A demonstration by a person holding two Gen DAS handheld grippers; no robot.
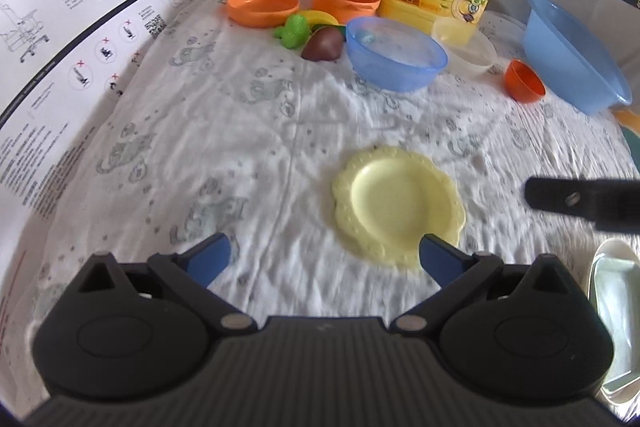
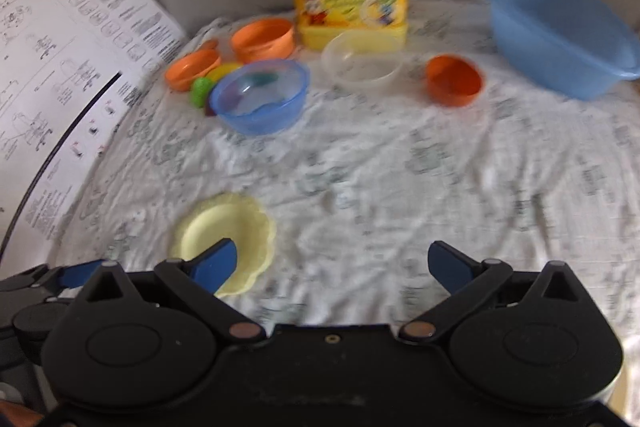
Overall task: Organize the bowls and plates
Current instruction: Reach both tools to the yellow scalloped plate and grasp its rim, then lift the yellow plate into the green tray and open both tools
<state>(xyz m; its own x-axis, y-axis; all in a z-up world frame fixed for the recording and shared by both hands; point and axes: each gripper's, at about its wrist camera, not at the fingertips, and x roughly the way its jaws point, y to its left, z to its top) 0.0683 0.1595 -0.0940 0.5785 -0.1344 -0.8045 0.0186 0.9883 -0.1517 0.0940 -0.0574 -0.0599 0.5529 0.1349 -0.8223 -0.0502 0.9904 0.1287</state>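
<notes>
Your left claw (image 1: 324,257) is spread wide and holds nothing, just above the near rim of the pale yellow scalloped plastic plate (image 1: 400,201), which lies flat on the white printed cloth (image 1: 240,155). Farther back stand the translucent blue plastic bowl (image 1: 394,53) and the small orange bowl (image 1: 524,81). Your right claw (image 2: 332,267) is also spread and empty, with the plate at its left finger.

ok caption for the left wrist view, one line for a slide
Open left gripper above a pale yellow plate on the white cloth.
</notes>
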